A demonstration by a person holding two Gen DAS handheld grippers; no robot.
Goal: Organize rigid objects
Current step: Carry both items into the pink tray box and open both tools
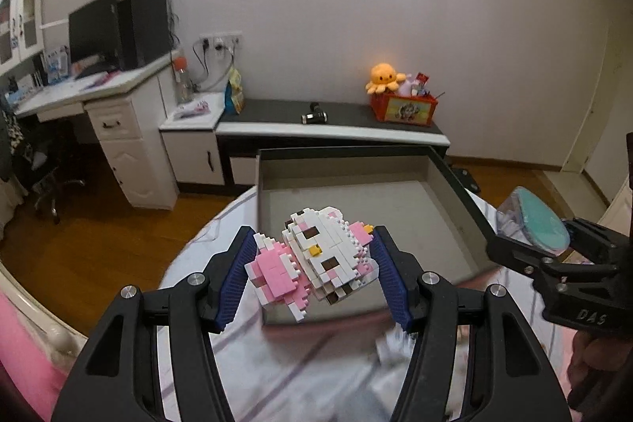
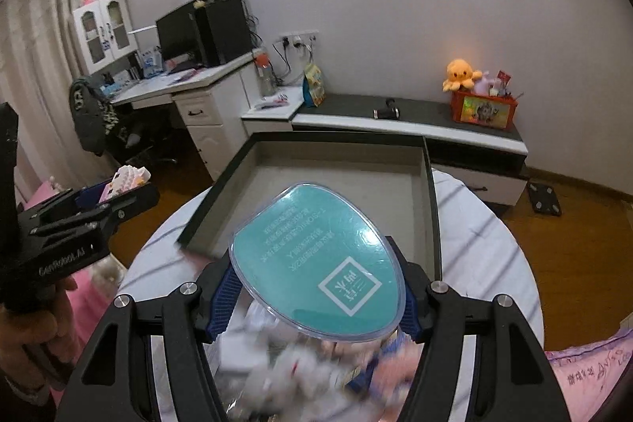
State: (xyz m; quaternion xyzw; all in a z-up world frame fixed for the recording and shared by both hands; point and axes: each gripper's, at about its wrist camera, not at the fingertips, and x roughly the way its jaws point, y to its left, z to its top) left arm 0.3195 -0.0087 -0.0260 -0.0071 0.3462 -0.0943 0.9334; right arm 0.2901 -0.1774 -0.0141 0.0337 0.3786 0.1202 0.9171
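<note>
The left gripper (image 1: 314,263) has its blue ribbed jaws clamped on a pink and white brick-built cat figure (image 1: 316,256), held tilted in the air above the near left corner of a shallow grey open-topped box with dark walls (image 1: 455,176). Just to its right, the right gripper (image 2: 316,287) has its jaws pressed against the sides of a clear oval plastic pack with a teal printed card face (image 2: 320,256), lifted and leaning over the near edge of the same box, whose grey floor shows bare behind both held things. The box sits on a round counter covered in a pale striped cloth (image 2: 486,236), and near the jaws on that cloth lies a blurred heap of small items that I cannot make out. Farther off, against the far wall, a low dark-topped cabinet (image 1: 277,109) carries a red toy crate (image 1: 403,109) with an orange plush octopus (image 1: 383,76) on it; to the far left stands a white desk with a black monitor (image 1: 93,30).
</note>
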